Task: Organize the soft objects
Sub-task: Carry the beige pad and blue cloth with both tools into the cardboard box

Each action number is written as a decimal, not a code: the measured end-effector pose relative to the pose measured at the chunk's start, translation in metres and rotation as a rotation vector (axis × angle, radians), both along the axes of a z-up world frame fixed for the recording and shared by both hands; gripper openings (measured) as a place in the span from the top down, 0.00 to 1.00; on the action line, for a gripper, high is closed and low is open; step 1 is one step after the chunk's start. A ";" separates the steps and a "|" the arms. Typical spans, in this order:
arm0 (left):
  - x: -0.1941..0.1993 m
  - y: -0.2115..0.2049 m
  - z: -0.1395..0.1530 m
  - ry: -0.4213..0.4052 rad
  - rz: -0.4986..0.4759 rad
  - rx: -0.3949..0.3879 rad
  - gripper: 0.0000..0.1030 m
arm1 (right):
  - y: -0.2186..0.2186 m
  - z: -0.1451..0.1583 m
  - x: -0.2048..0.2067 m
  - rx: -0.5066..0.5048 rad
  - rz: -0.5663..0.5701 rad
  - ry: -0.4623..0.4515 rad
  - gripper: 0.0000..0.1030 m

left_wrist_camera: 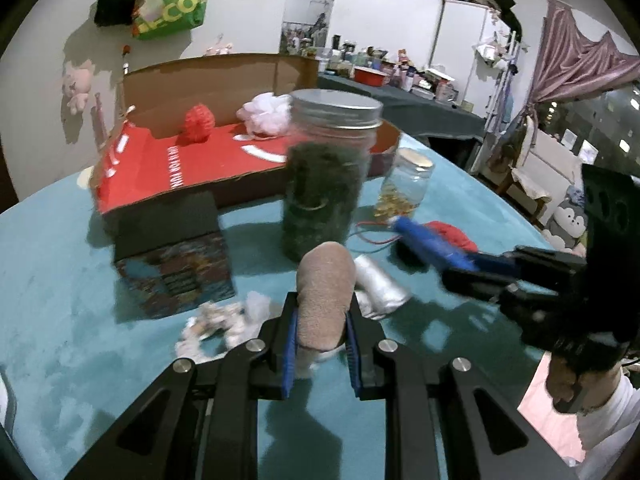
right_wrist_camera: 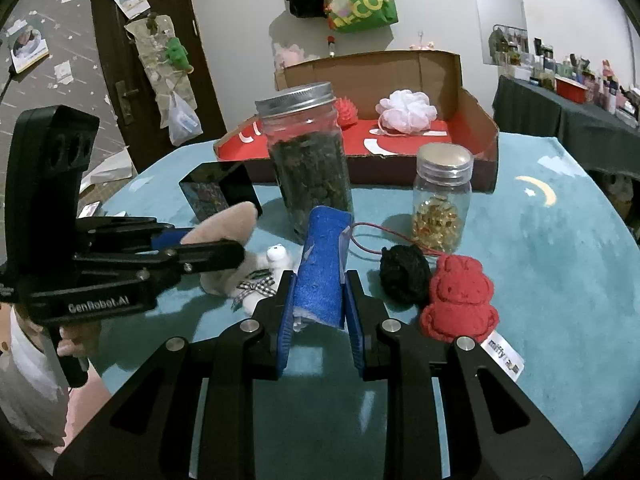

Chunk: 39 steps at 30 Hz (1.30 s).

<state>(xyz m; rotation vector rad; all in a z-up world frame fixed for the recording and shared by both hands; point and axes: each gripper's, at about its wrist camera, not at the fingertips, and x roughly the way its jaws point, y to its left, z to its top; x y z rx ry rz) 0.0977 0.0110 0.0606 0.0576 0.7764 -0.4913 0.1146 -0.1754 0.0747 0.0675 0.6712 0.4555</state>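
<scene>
My left gripper is shut on a beige plush piece that sticks up between its blue pads, just in front of the tall jar. In the right wrist view that gripper comes in from the left with the beige plush. My right gripper is shut on a blue felt roll. On the teal cloth beside it lie a small white bear with a checked ribbon, a black yarn ball and a red plush rabbit. The cardboard box behind holds a white mesh puff and a red spiky ball.
A tall lidded jar of dark green matter and a small jar with gold bits stand between the grippers and the box. A black carton and a silver roll lie near the left gripper. A hand holds each gripper's grip.
</scene>
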 end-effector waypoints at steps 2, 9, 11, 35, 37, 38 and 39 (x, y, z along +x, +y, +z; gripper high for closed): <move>0.000 0.011 0.001 0.010 0.013 -0.003 0.79 | -0.003 0.001 -0.001 -0.002 -0.002 0.005 0.78; -0.004 0.053 0.008 0.020 0.081 0.028 0.79 | -0.032 0.007 -0.006 0.005 -0.037 0.032 0.78; -0.002 0.064 0.007 0.026 0.106 0.039 0.79 | -0.042 0.007 -0.006 -0.004 -0.051 0.040 0.78; 0.079 0.113 0.000 -0.007 0.094 0.202 0.79 | -0.093 0.008 0.059 -0.225 -0.020 0.014 0.78; 0.083 0.112 0.003 -0.014 0.079 0.217 0.79 | -0.093 0.009 0.067 -0.252 -0.004 0.007 0.78; 0.085 0.111 0.004 -0.017 0.074 0.221 0.79 | -0.092 0.009 0.072 -0.266 0.004 0.001 0.78; 0.087 0.110 0.006 -0.022 0.067 0.228 0.79 | -0.092 0.010 0.076 -0.275 0.010 -0.003 0.78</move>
